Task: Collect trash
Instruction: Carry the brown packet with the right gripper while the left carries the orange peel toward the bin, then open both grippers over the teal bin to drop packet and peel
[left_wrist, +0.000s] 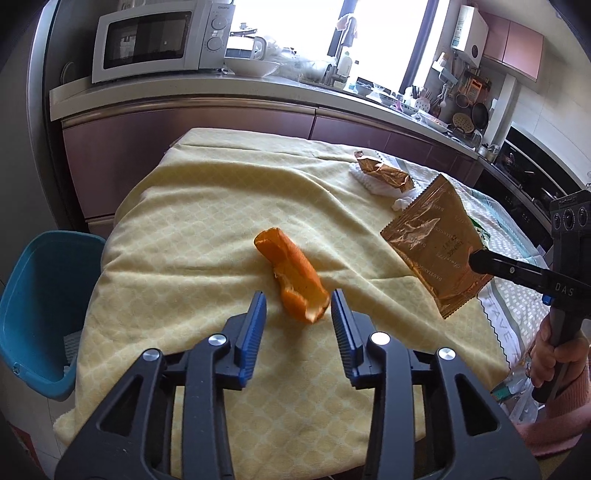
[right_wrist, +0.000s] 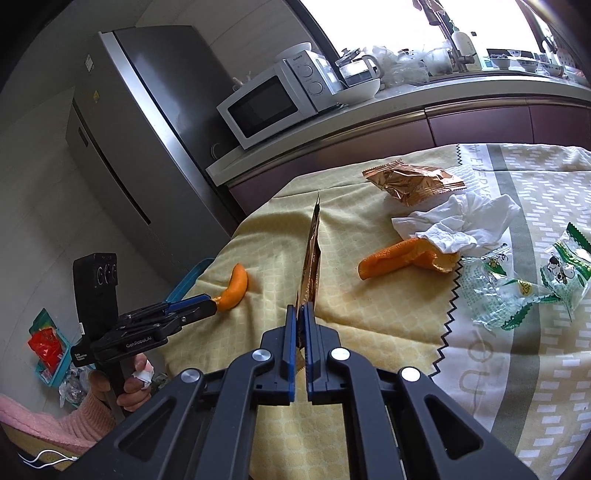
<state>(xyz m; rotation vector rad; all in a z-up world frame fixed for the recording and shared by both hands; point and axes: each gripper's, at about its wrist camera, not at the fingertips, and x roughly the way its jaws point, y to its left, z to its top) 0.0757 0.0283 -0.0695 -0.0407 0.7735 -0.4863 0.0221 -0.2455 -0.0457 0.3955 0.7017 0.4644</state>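
Note:
A curled orange peel (left_wrist: 291, 273) lies on the yellow cloth (left_wrist: 199, 206). Its near end sits between the fingertips of my left gripper (left_wrist: 297, 301), which stands open with small gaps on both sides of the peel. In the right wrist view the same left gripper (right_wrist: 208, 304) reaches that peel (right_wrist: 234, 288) from the left. My right gripper (right_wrist: 300, 308) is shut on a flat gold foil wrapper (right_wrist: 313, 254), held edge-up above the cloth. The left wrist view shows this wrapper (left_wrist: 436, 247) hanging from the right gripper (left_wrist: 476, 260).
A teal bin (left_wrist: 40, 295) stands off the table's left edge. A second orange peel (right_wrist: 399, 258), a crumpled tissue (right_wrist: 458, 221), a crumpled gold wrapper (right_wrist: 410, 181) and clear green candy wrappers (right_wrist: 517, 288) lie on the table. A counter with a microwave (left_wrist: 159, 40) runs behind.

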